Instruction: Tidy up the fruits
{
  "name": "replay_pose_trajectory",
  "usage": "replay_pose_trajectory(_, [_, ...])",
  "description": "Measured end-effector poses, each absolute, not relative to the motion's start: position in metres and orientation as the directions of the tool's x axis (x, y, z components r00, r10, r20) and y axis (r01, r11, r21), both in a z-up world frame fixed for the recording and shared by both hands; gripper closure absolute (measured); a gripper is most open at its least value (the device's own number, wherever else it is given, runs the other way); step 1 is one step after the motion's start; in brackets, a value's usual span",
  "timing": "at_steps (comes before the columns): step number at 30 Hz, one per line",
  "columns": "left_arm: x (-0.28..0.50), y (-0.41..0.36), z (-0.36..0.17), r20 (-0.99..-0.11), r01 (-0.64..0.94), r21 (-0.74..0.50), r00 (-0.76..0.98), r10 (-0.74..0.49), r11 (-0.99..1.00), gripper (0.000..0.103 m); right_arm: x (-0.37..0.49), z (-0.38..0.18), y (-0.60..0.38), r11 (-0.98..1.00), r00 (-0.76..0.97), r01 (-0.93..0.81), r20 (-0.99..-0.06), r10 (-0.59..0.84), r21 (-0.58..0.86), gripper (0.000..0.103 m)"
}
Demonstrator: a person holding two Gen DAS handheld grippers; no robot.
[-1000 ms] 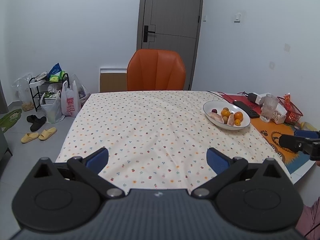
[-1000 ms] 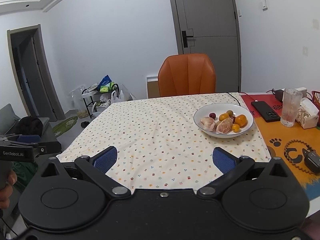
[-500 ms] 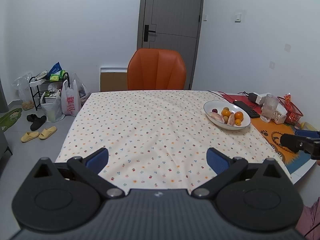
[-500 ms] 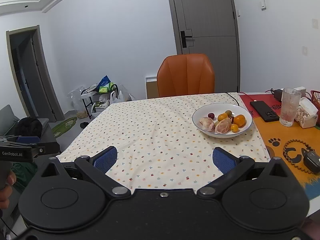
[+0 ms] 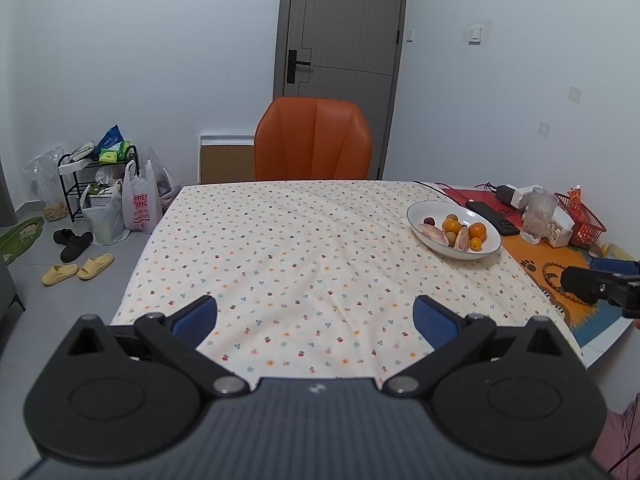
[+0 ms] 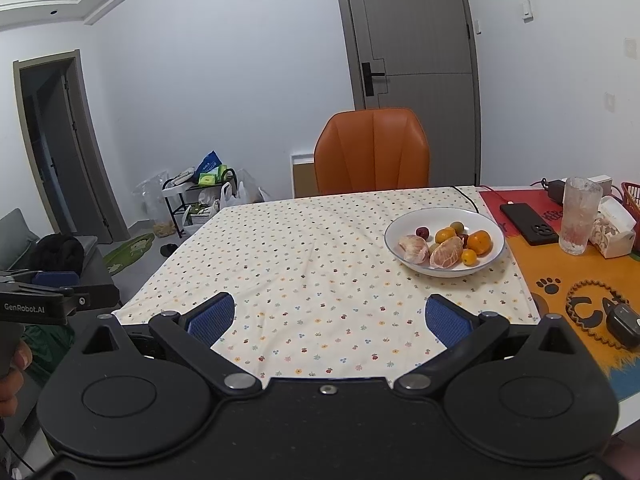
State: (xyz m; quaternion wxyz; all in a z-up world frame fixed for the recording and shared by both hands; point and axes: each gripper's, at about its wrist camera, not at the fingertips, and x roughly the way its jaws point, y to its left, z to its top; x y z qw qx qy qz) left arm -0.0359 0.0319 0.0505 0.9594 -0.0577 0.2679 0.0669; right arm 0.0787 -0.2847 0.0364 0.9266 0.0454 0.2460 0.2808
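Note:
A white bowl (image 5: 420,212) (image 6: 404,222) of fruit stands on the right part of the floral tablecloth (image 5: 304,248) (image 6: 312,264). In it lie two peeled pomelo pieces (image 6: 446,258), oranges (image 6: 479,241), small green fruits and a dark red one. My left gripper (image 5: 316,318) hangs open over the table's near edge, with nothing between its blue pads. My right gripper (image 6: 328,318) is also open and empty at the near edge, the bowl ahead and to its right. The other gripper shows at each view's side.
An orange chair (image 5: 314,146) (image 6: 372,152) stands at the far side. Right of the bowl are a black phone (image 6: 528,223), a glass (image 6: 578,216), a tissue box (image 6: 612,230), a red basket (image 5: 582,220) and an orange paw-print mat (image 6: 568,276). Bags, a rack and slippers sit on the floor at left.
The right wrist view has shifted slightly, so the bowl sits a little further left in it. Both grippers stay open and the fruit has not moved.

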Motion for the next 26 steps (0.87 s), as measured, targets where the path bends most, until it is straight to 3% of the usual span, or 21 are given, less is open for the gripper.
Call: replay_pose_trajectory(26, [-0.0347,0.0301,0.0455,-0.535,-0.143,-0.069,0.840,0.085,0.987,0.000,0.0809,0.0295,-0.2811,0.837,0.708,-0.499,-0.451,0.543,0.224,0.000])
